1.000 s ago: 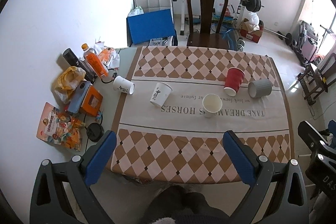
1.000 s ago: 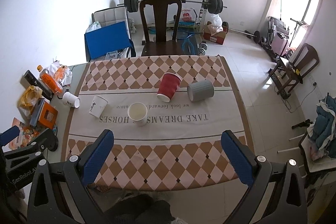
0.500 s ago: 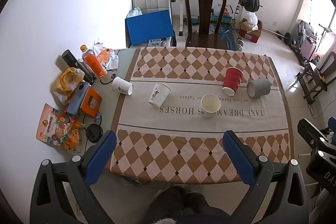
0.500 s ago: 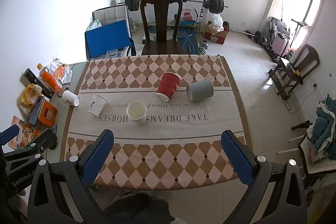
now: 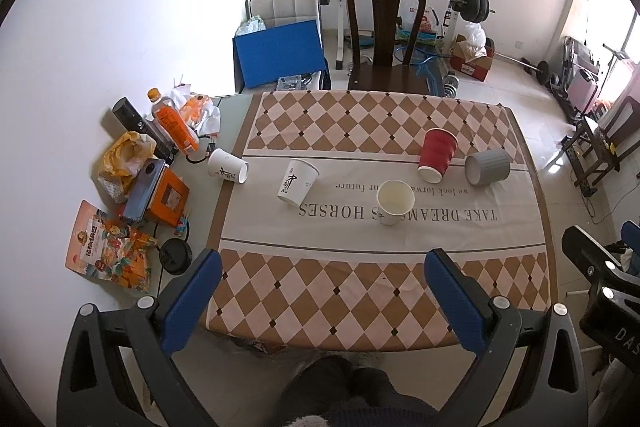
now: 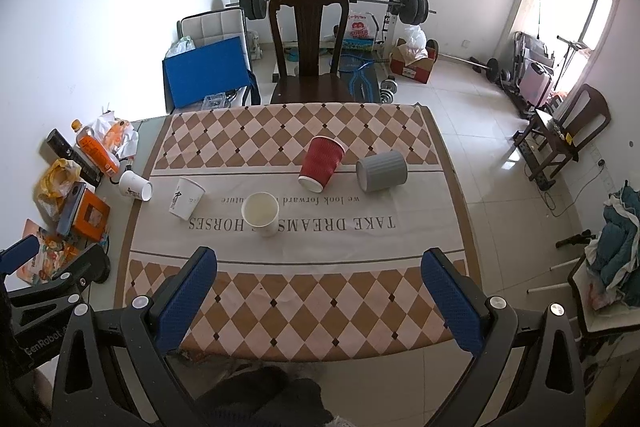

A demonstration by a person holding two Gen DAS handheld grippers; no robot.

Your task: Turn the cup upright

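Several cups sit on the checked tablecloth [image 5: 320, 291]. A red ribbed cup [image 5: 436, 155] stands mouth down, also in the right wrist view [image 6: 322, 163]. A grey ribbed cup [image 5: 488, 167] [image 6: 382, 171] lies on its side. A plain white cup [image 5: 395, 201] [image 6: 261, 213] stands upright. A white printed cup [image 5: 298, 183] [image 6: 186, 197] stands mouth down, tilted. Another white printed cup [image 5: 228, 166] [image 6: 135, 185] lies on its side off the cloth. My left gripper [image 5: 320, 279] and right gripper [image 6: 318, 275] are open, empty, high above the table's near edge.
Clutter lies at the table's left edge: an orange bottle [image 5: 174, 127], a yellow bag [image 5: 126, 155], an orange box [image 5: 166, 197], a snack packet [image 5: 106, 247]. A dark wooden chair [image 5: 384, 39] stands at the far side. Weights and a blue board [image 5: 280, 53] stand behind.
Both grippers have risen and drawn back slightly, so the table looks a little smaller. Nothing on the table has moved.
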